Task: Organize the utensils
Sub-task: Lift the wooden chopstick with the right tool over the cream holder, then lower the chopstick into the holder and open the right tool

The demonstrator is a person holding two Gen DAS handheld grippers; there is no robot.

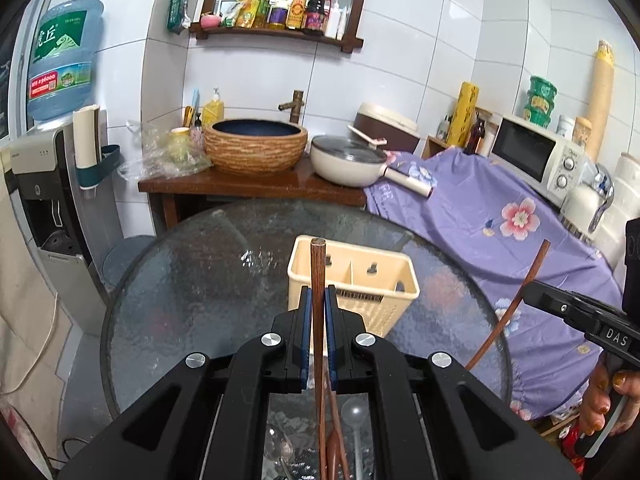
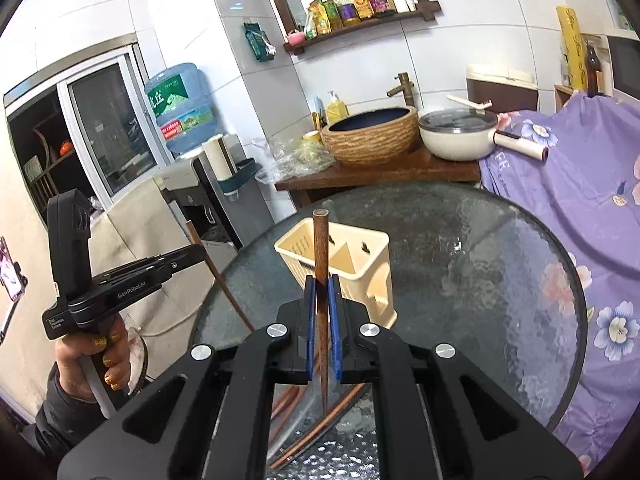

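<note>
My left gripper [image 1: 318,294] is shut on a brown chopstick [image 1: 317,264] that stands nearly upright between its blue pads. Behind it a cream utensil holder [image 1: 360,280] with two compartments sits on the round glass table [image 1: 180,280]. My right gripper [image 2: 321,284] is shut on a second chopstick [image 2: 320,240], in front of the same holder [image 2: 360,264]. Each view shows the other gripper from the side, the right gripper [image 1: 532,294] and the left gripper [image 2: 200,253], each with its chopstick. More chopsticks [image 2: 320,428] and clear plastic spoons [image 1: 354,412] lie on the glass below the grippers.
Behind the table a wooden counter [image 1: 248,188] carries a woven basin [image 1: 256,146] and a white lidded pan [image 1: 348,162]. A purple floral cloth [image 1: 500,216] covers furniture on the right, with a microwave [image 1: 536,152] on it. A water dispenser [image 1: 44,184] stands on the left.
</note>
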